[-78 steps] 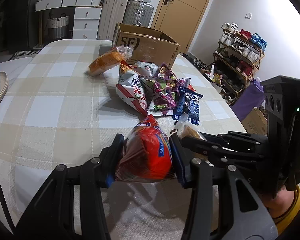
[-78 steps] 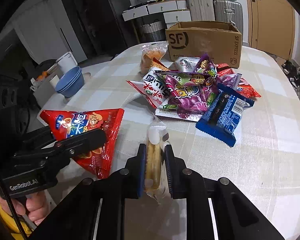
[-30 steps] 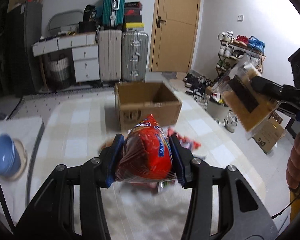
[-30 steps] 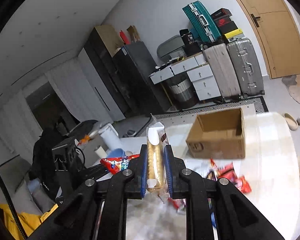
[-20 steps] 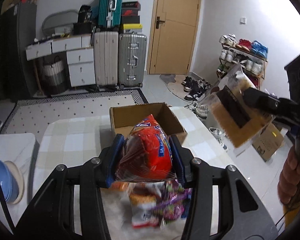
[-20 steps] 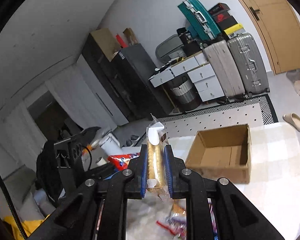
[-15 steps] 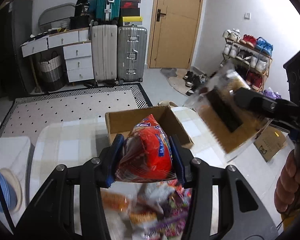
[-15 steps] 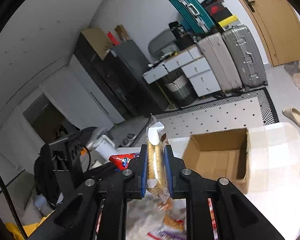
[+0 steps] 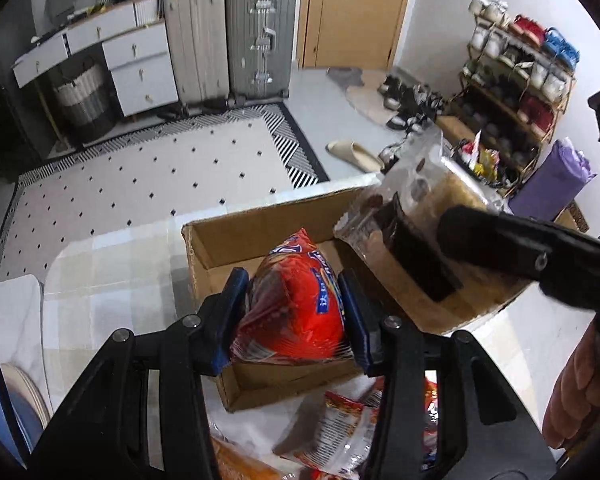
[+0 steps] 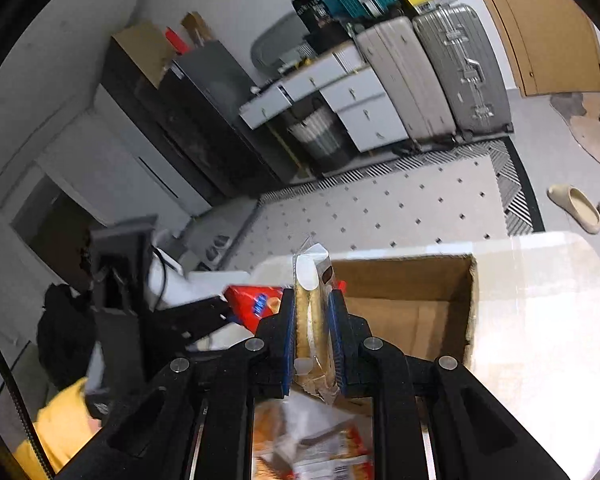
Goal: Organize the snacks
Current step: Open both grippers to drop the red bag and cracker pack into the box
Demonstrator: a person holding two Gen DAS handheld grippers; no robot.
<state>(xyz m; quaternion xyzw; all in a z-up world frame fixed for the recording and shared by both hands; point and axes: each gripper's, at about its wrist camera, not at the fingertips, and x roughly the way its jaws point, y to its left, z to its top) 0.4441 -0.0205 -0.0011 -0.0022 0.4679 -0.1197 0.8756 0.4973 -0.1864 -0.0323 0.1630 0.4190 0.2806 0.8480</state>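
My left gripper is shut on a red snack bag and holds it over the open cardboard box. My right gripper is shut on a clear pack of sandwich biscuits, above the box's near left corner. The biscuit pack and right gripper arm also show in the left wrist view, over the box's right side. The red bag shows in the right wrist view to the left of the biscuits. The box looks empty inside.
More snack packets lie on the checked tablecloth in front of the box. Blue bowls sit at the table's left. Suitcases, a drawer unit and a shoe rack stand beyond the table.
Both grippers lifted their packs off the table, carried them forward and tilted down; they now hang over the box, which has grown closer in both views.
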